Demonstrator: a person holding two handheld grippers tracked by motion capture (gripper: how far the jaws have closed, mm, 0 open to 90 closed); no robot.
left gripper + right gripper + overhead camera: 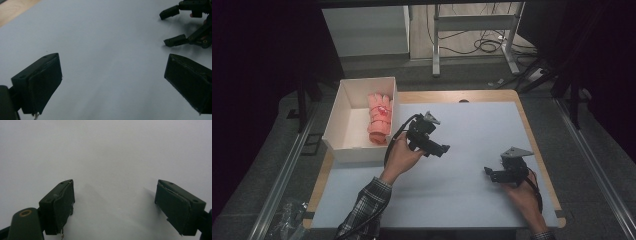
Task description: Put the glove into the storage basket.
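My left gripper (443,149) hovers over the pale blue mat (477,120) near its left middle, just right of the white box (343,102). Its jaws stand wide open with nothing between them (112,62). My right gripper (488,172) rests low at the mat's right front, pointing left, and its jaws are open and empty too (115,185). In the left gripper view the right gripper (166,28) shows at the top right, fingers spread. A pink bundled cloth or glove (379,119) with red marks lies inside the box against its right wall.
The mat covers a wooden table (432,96) whose bare edge shows at the back and sides. Metal rails (287,170) run along the floor on both sides. A desk frame (472,22) and cables (484,45) stand beyond the table.
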